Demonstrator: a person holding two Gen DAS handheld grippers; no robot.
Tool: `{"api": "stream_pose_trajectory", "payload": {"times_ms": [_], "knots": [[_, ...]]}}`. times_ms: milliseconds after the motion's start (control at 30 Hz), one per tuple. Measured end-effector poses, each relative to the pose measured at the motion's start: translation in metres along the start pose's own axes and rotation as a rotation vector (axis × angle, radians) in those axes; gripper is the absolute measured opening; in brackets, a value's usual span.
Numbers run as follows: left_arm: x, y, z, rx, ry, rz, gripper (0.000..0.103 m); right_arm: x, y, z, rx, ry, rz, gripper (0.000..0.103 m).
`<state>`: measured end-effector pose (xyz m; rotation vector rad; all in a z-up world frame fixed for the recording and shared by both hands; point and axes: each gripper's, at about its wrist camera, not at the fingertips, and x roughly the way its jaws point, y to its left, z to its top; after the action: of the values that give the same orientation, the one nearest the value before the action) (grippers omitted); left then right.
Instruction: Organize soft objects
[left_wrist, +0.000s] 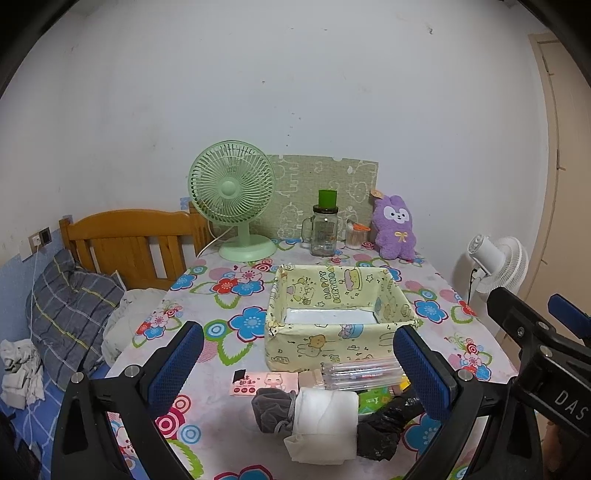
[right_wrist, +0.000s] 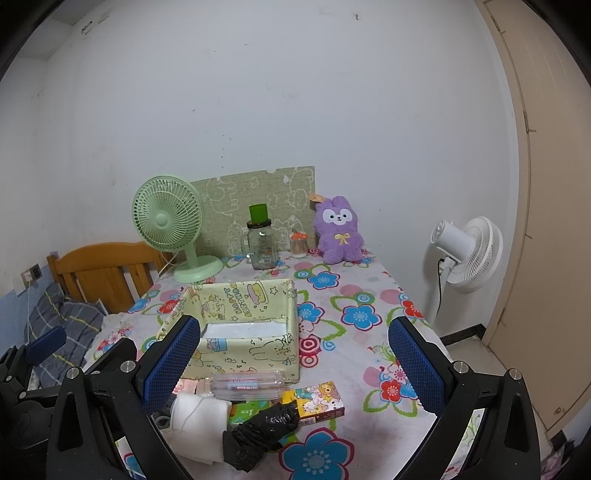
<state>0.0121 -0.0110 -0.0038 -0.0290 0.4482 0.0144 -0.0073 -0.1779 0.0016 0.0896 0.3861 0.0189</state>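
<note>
Before the yellow fabric basket (left_wrist: 332, 295) you have: white rolled cloth (left_wrist: 325, 410), black bag (right_wrist: 258, 432); left gripper (left_wrist: 295, 365) and right gripper (right_wrist: 295, 365) both spread wide, empty.

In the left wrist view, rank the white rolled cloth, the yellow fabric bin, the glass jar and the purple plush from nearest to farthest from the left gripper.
From the left gripper:
1. White rolled cloth, just below and between the fingers.
2. Yellow fabric bin, straight ahead at mid-table.
3. Glass jar, at the back, centre.
4. Purple plush, at the back right; its depth is close to the jar's, so 3 and 4 are nearly tied.
</note>
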Motion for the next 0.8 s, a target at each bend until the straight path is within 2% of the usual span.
{"api": "stream_pose_trajectory", "payload": {"times_ms": [800], "knots": [[0.003, -0.0027, 0.0014, -0.008, 0.001, -0.007, 0.103, -0.0006, -0.002, 0.0021, 0.005, -0.003, -0.007, 0.103]]}}
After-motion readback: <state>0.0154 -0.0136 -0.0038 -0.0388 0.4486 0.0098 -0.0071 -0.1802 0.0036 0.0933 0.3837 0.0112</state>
